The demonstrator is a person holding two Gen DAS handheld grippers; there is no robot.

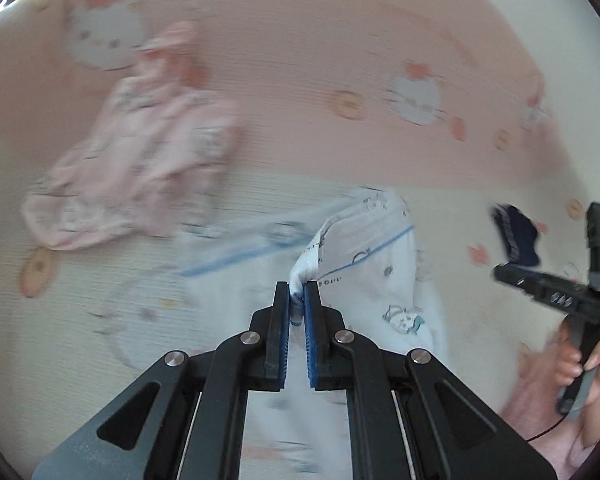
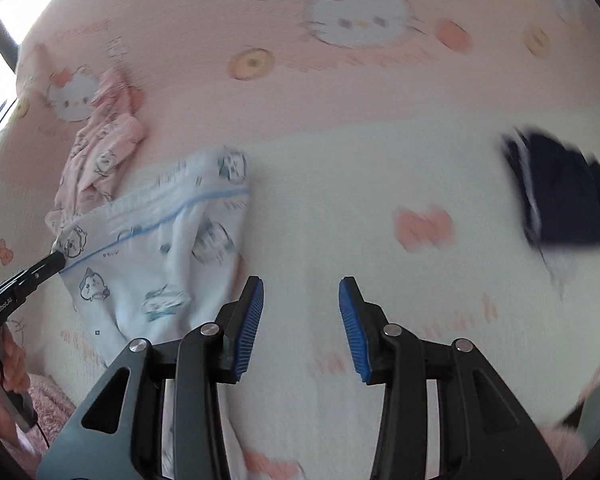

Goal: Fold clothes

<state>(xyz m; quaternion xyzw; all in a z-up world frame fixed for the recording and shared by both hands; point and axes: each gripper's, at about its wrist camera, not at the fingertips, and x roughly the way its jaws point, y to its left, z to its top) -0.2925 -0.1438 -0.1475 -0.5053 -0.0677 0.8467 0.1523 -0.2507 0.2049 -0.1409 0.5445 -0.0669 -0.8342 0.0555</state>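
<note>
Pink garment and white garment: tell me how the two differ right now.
The pink garment is pink with small prints; the white garment is white with blue piping. The pink one lies crumpled and free on the bedsheet; the white one is pinched at an edge by the left claw, which is shut on it. The pink one sits farther from the claws. Both carry cartoon prints and neither is folded yet.

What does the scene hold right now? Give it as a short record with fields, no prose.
surface: bed sheet with a pink cartoon-cat print
left tool: shut on a corner of the white printed garment
right tool: open, nothing between its pads
other clothes: pink garment, crumpled; dark navy garment, lying apart
fold: not yet made
</note>
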